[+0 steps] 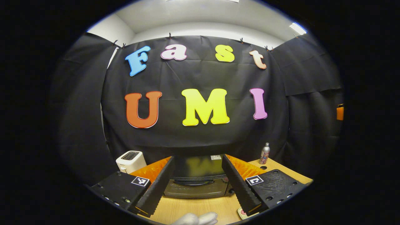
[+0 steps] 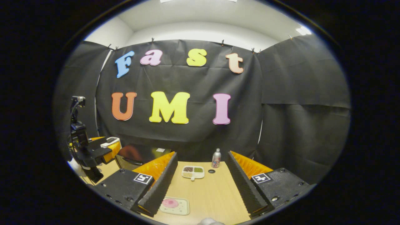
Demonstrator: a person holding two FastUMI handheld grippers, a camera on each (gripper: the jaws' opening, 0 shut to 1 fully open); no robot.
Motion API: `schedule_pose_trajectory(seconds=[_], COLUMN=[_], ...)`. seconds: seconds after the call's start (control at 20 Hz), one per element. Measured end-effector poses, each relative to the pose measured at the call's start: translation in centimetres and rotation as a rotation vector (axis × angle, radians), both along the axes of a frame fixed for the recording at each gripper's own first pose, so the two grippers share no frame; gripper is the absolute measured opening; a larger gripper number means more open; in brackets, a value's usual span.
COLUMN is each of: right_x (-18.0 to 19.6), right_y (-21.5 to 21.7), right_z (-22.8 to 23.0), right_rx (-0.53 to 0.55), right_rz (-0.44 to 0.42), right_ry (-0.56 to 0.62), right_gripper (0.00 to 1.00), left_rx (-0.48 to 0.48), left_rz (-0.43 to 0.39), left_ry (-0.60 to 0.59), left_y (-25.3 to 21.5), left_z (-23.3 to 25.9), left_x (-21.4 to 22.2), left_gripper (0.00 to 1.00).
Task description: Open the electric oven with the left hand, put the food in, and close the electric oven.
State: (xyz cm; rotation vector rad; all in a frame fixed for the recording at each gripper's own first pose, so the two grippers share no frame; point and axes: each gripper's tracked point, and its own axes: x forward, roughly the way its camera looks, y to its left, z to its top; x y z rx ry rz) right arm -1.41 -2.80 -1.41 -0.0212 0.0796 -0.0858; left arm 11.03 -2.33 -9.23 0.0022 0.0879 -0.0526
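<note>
Evidently the opening step has not begun: the left gripper (image 1: 197, 187) hovers with jaws wide apart, the closed electric oven (image 1: 197, 184) lying between them and beyond, its door facing the camera, long axis crosswise. Next, the handle must be caught. The right gripper (image 2: 201, 187), jaws apart, hangs over the tabletop (image 2: 212, 190) with the food tray (image 2: 175, 205) near its left jaw

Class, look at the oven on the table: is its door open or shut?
Shut. In the left gripper view the oven shows its door upright and flush against the front, handle at the top, with nothing folded down onto the table.
</note>
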Motion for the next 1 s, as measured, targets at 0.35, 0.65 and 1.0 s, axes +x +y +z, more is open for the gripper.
schedule_pose_trajectory(seconds=[0.35, 0.65, 1.0], right_x=[0.0, 0.6, 0.7], right_y=[-1.0, -0.7, -0.5], right_z=[-1.5, -2.8, -3.1], right_rx=[0.017, 0.036, 0.04], right_rz=[-0.043, -0.057, -0.049], right_ry=[0.055, 0.1, 0.112], right_gripper=[0.96, 0.96, 0.96], left_rx=[0.023, -0.012, 0.009], left_rz=[0.021, 0.03, 0.003], left_ry=[0.129, 0.252, 0.281], left_y=[0.4, 0.6, 0.8], left_z=[-7.5, -13.1, -14.3], left_x=[5.6, 8.0, 8.7], left_gripper=[0.96, 0.96, 0.95])
